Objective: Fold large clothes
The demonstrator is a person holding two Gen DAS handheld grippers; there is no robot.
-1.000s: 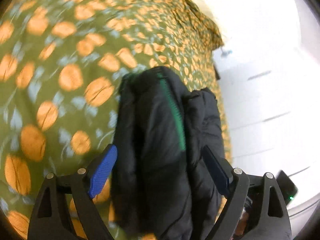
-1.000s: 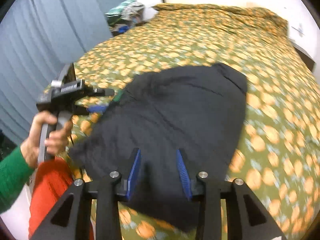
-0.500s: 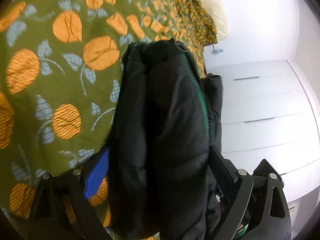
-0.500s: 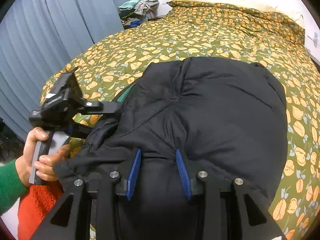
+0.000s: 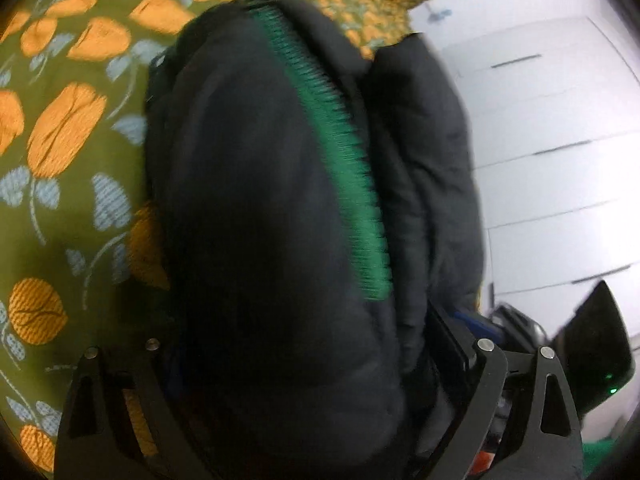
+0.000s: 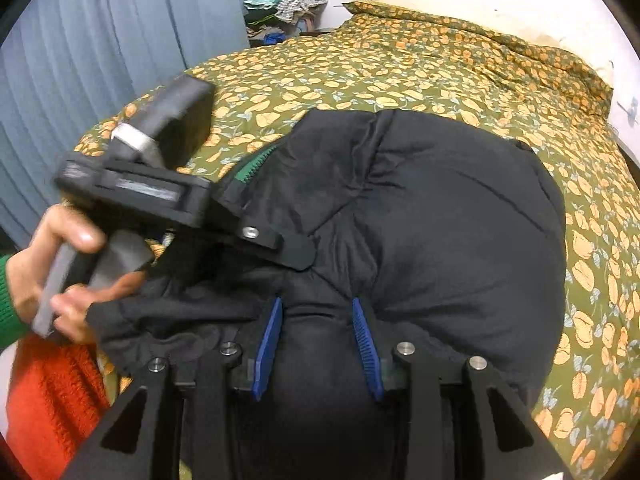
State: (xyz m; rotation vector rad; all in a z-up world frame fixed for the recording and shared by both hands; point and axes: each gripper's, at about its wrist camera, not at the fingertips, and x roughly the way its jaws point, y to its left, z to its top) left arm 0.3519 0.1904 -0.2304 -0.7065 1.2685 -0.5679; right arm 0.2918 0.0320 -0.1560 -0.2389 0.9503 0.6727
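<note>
The right gripper point(image 6: 316, 344), black-framed with blue ribbed pads point(image 6: 267, 350), is pinching a fold of the puffy black quilted jacket point(image 6: 420, 232) right at the near hem, the padded cloth bulging up between and over its two fingers. Just to its left, the left gripper point(image 6: 280, 246), a black block-bodied tool with a grey handle, bites into the jacket's side edge, one dark finger lying flat across the fabric near the bright green zipper point(image 6: 256, 162); a bare hand point(image 6: 60, 276) in a green sleeve wraps the handle, with an orange-red knit garment point(image 6: 52, 392) below it. From the left wrist view, that left gripper point(image 5: 304, 364) is crammed with thick bunched jacket point(image 5: 260, 220), its jaws held wide by the bulk and pressing on it from both sides, the pads mostly buried, and the green zipper point(image 5: 340, 152) runs up the middle, blurred. Outward, the jacket lies mounded near the foot of a bed covered in an olive-green bedspread with orange leaf print point(image 6: 400, 68), its far end flat on the cover. Beyond it sit a cream pillow point(image 6: 460, 4) at the headboard, grey-blue pleated curtains point(image 6: 100, 52) on the left, a heap of clothes point(image 6: 284, 4) in the corner, and white drawer fronts point(image 5: 552, 160) off the bed's side.
</note>
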